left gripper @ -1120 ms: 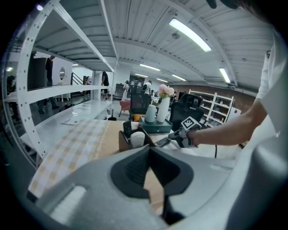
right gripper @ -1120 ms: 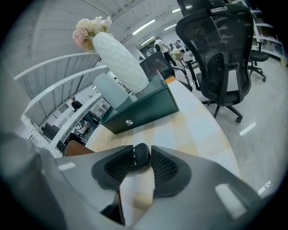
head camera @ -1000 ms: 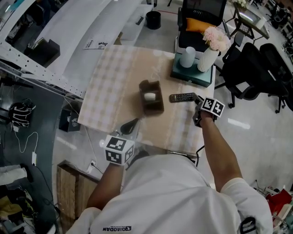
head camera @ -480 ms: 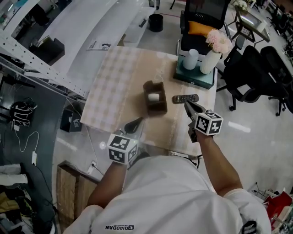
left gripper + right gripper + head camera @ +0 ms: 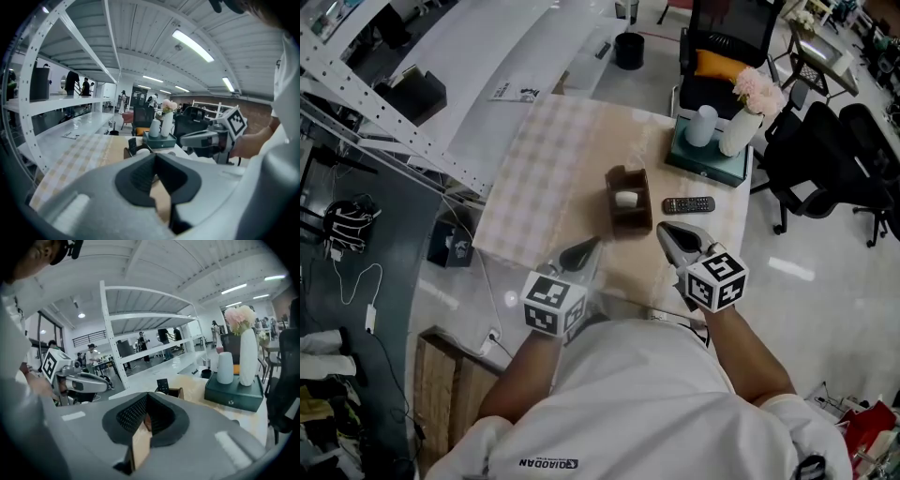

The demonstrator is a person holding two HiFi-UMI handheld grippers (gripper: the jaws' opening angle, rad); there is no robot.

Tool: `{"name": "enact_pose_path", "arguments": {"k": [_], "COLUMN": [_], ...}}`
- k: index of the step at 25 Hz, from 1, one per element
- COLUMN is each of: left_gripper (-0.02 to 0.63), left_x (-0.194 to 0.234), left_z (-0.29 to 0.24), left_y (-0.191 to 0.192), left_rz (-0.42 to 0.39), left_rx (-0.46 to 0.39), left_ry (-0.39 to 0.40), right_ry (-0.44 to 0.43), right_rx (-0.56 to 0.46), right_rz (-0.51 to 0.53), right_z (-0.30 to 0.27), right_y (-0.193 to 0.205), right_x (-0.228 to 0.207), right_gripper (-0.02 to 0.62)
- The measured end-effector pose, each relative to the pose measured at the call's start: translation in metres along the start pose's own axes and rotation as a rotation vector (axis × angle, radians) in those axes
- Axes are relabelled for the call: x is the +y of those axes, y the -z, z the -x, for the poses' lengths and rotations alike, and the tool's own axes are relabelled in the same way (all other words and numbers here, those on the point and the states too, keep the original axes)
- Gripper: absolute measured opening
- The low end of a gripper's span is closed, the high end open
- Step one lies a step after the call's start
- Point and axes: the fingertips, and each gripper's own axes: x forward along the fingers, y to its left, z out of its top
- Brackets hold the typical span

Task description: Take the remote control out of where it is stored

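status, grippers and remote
Left gripper shut, empty. Right gripper shut, empty, clear of remote. Remote flat on table beside holder. Nothing in the way.

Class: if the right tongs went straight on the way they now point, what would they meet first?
Probably the brown holder: the right tongs, shut, aim at it, left of the remote control. Tilted downward, they might touch the table first; depth is unclear.

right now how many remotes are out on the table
1: a black remote lies flat on the table, just right of the brown holder. More may be hidden inside that holder.
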Motion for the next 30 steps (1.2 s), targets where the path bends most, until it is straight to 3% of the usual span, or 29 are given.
{"name": "enact_pose_path", "arguments": {"k": [19, 30], "left_gripper": [0.003, 0.003], "left_x": [0.015, 0.025], "left_z": [0.004, 0.001], "left_y": [0.009, 0.015], "left_rz": [0.006, -0.019], "left_rx": [0.009, 0.048], "left_ry": [-0.008, -0.007], "right_ry": [0.002, 0.053], "right_rx": [0.069, 0.179], "right_rz": [0.085, 0.327], "right_z": [-0.019, -0.056], "right_y": [0.004, 0.016], "right_x": [0.011, -0.002], "right_gripper": [0.005, 0.022]}}
